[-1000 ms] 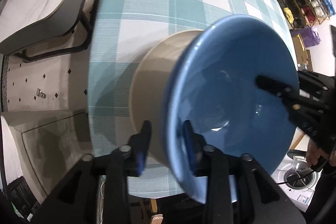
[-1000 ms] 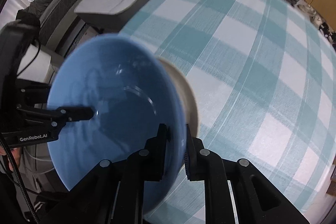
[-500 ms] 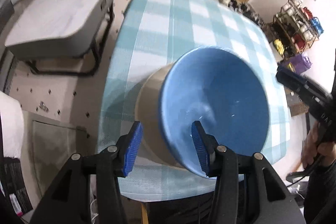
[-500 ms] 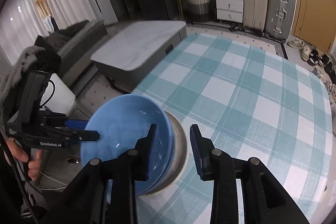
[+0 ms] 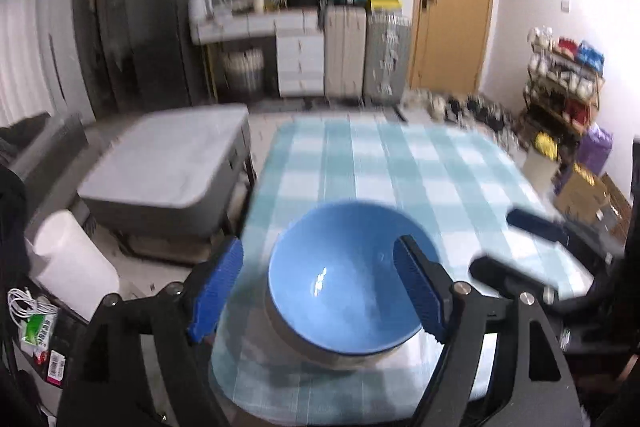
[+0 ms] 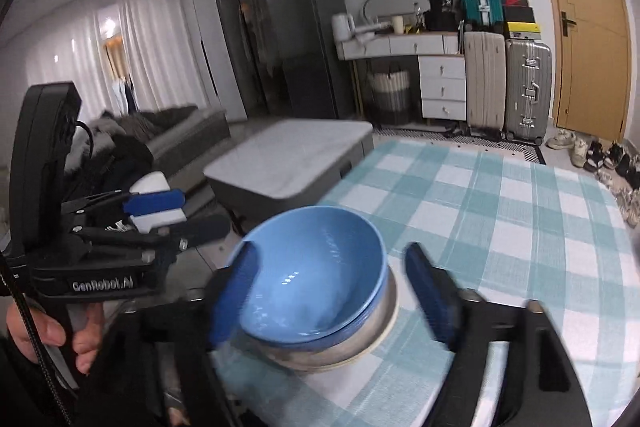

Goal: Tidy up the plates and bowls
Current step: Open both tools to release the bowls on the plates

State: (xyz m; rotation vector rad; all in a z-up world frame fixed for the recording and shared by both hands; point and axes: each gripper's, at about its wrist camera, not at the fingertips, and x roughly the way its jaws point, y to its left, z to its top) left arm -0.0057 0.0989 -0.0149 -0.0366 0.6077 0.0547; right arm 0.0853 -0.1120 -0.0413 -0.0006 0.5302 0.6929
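Blue bowl (image 5: 340, 283) sits stacked in a beige bowl (image 6: 360, 343) at the near edge of the checked tablecloth (image 5: 400, 167); left gripper (image 5: 320, 291) and right gripper (image 6: 332, 295) jaws both opening wide, pads clear, gripping nothing.

The blue bowl (image 5: 344, 287) sits nested in a beige one (image 5: 320, 355) at the desk's (image 5: 400, 167) six o'clock edge, on a checked cloth. The left gripper (image 5: 320, 291) hangs over it, its fingers (image 5: 216, 291) opening, wide of the rim and not pressing it. The right gripper (image 5: 516, 247) shows blurred at three o'clock.
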